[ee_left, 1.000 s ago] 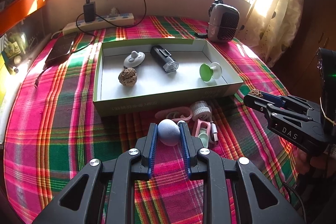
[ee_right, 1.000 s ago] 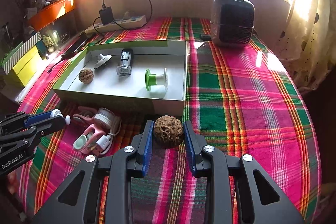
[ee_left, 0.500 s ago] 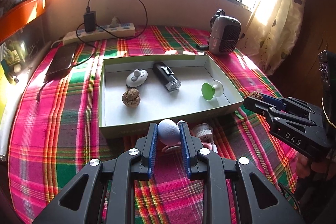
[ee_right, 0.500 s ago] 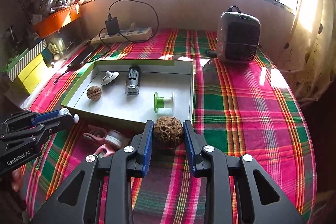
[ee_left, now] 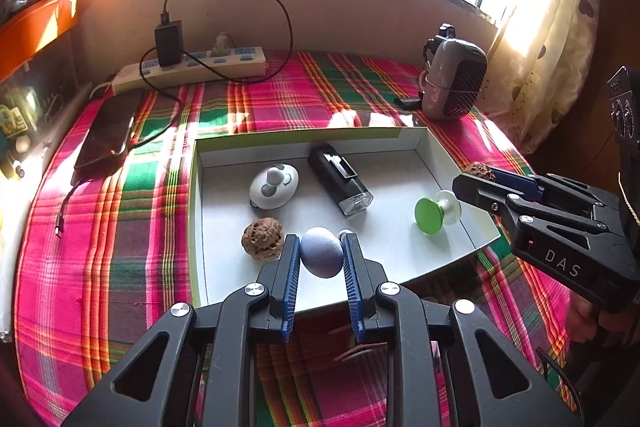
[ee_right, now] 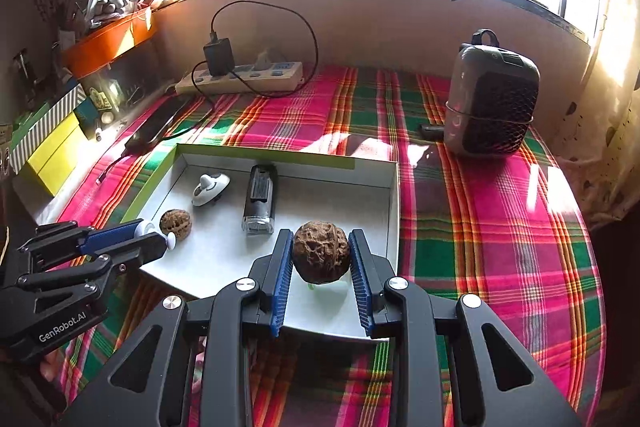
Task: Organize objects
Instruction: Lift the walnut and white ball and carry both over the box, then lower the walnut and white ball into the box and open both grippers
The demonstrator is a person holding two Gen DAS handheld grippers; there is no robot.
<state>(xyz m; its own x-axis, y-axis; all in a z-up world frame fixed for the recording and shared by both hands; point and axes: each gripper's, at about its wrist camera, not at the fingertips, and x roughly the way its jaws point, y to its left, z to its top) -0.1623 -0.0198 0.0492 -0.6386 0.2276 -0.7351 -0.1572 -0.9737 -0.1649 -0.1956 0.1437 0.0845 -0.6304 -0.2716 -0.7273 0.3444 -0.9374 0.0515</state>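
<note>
Two walnuts: one in the box [ee_left: 440,155] at lower left, one [ee_right: 320,257] clamped in my right gripper [ee_right: 320,259]; my left gripper [ee_left: 320,259] pinches one egg [ee_left: 321,256].

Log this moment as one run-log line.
left gripper: shut on blue egg | right gripper: shut on walnut | both over box

walnut [ee_left: 262,238] in tray [ee_left: 436,155], heater [ee_left: 454,84] behind

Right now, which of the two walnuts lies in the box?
The smaller walnut beside the white knob lies there; the other walnut is gripped by the right gripper.
</note>
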